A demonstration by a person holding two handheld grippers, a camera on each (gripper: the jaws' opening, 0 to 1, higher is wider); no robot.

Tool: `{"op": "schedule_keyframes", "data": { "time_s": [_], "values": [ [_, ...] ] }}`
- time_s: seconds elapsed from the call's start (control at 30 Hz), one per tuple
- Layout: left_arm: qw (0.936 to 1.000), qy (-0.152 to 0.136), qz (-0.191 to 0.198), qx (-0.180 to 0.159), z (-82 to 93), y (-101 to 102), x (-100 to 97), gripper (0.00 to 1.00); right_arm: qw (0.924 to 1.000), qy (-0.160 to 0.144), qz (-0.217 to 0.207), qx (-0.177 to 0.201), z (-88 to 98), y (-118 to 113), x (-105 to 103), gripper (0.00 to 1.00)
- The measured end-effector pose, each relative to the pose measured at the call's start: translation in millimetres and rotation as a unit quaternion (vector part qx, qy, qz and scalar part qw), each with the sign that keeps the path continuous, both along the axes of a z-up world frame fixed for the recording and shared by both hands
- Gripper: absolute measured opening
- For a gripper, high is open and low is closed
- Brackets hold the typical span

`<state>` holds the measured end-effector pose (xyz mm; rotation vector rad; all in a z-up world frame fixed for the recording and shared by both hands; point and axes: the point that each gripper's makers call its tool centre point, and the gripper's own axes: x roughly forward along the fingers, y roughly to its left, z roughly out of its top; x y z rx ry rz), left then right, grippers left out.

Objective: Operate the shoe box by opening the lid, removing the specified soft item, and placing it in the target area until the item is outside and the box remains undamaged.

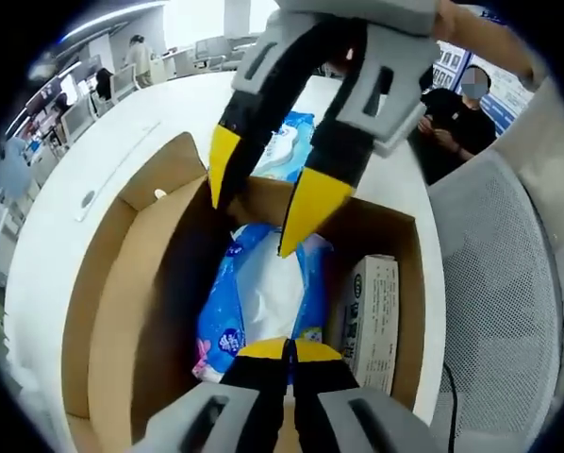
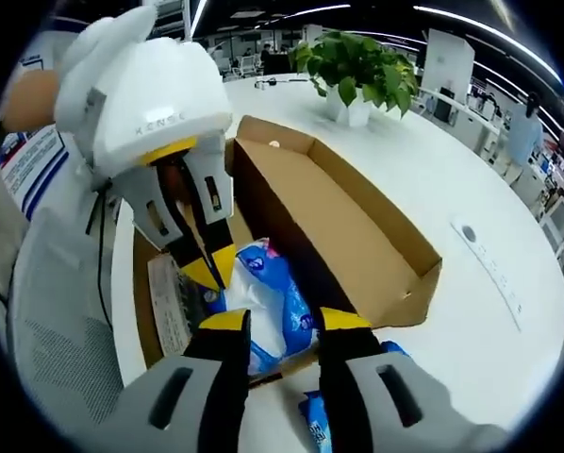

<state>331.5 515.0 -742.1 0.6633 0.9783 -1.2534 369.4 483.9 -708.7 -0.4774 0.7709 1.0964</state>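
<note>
Two tools hang over the open shoe box point(image 1: 122, 311): my right tool point(image 2: 274, 321) spread above the blue tissue pack point(image 1: 263, 293) lying inside, my left tool point(image 1: 287, 351) pressed together, so a careless plunge could tear the cardboard wall.

No text can be read with confidence. The small carton point(image 1: 372, 316) in the shoe box point(image 1: 122, 311) carries print too small to make out, and the blue packet point(image 1: 263, 302) likewise.

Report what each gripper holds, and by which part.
Right gripper is open, holding nothing. Left gripper is shut at the end of the blue pack; whether it pinches the wrapper cannot be told.
</note>
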Motion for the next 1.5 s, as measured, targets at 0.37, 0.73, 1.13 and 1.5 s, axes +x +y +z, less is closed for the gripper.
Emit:
{"op": "schedule_keyframes", "data": {
  "time_s": [0.37, 0.73, 1.13, 1.5],
  "values": [
    [0.9998, -0.01, 0.013, -0.015, 10.6, 5.7, 4.0, 0.0, 0.9993, -0.008, 0.013, -0.034, -18.8, 7.3, 2.3, 0.04],
    [0.9991, -0.021, 0.027, -0.025, 20.5, 11.2, 7.4, 0.0, 0.9982, -0.02, 0.024, -0.051, -21.3, 5.1, 1.5, 0.0],
    [0.9986, -0.041, 0.022, -0.026, 41.4, 13.9, 5.7, 0.0, 0.9987, -0.025, 0.023, -0.037, -1.8, 7.1, 0.9, 0.0],
    [0.9979, -0.051, 0.033, -0.024, 69.3, 19.9, 3.0, 0.0, 0.9987, -0.035, 0.031, -0.02, 27.0, 13.8, -3.5, 0.0]
  ]
}}
